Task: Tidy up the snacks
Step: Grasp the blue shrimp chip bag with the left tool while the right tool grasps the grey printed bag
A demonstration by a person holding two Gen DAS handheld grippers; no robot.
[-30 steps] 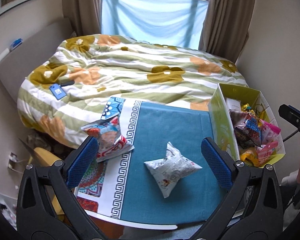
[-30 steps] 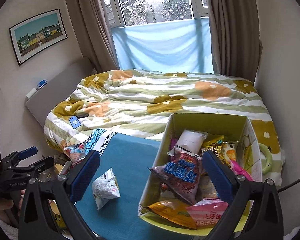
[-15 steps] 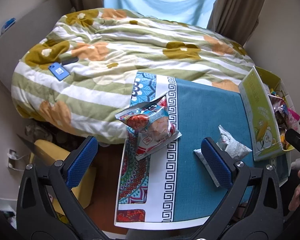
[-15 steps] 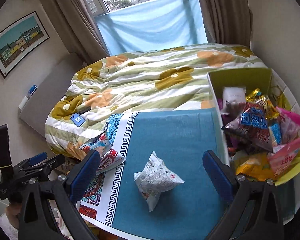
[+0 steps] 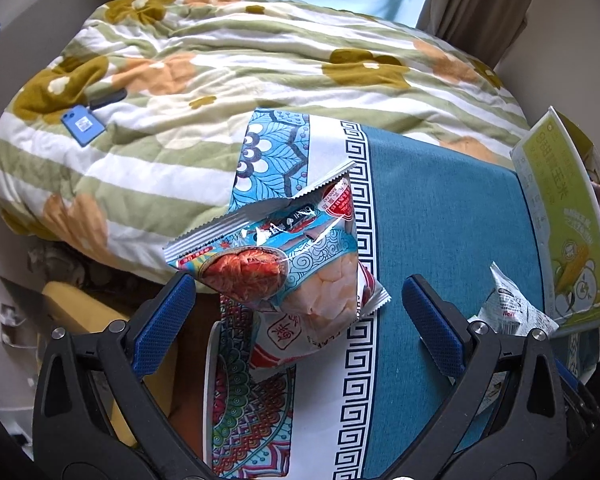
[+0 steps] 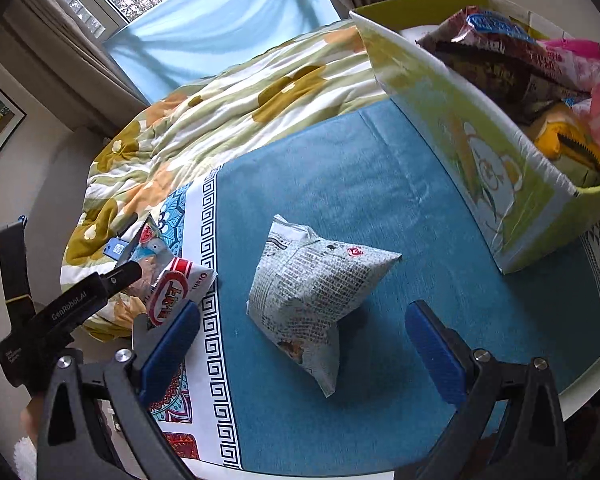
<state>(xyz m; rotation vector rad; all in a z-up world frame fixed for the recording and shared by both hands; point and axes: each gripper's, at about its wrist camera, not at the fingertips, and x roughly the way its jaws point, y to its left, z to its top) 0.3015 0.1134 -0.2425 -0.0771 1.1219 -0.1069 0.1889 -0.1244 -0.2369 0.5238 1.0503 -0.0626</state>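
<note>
**Sizing up two loose snack bags before the box**

Looking along the left gripper (image 5: 296, 316), its blue pads stand wide apart with nothing between them, framing the blue shrimp-cracker bag (image 5: 284, 264). That bag lies on the patterned edge of the tablecloth (image 5: 440, 216), its sawtooth top seal pointing toward the bed quilt (image 5: 220, 80). It looks puffed with air, so I judge it light, slippery and prone to crunching inside; the flat crimped seal or a gentle pinch across the pillow's narrow middle seems the safest hold. The white newsprint bag (image 5: 516, 312) sits to the right, just beside the green box (image 5: 560, 220).

From the right wrist, the right gripper (image 6: 300, 340) is likewise spread and empty, hovering near the white newsprint bag, which rests on the teal cloth between the fingers' line of sight. It too appears inflated, crinkly and light; squeezing hard could burst it or let it squirt out, so a soft grip at a sealed end is my pick. The box, already holding several packets, stands well to the right
</note>
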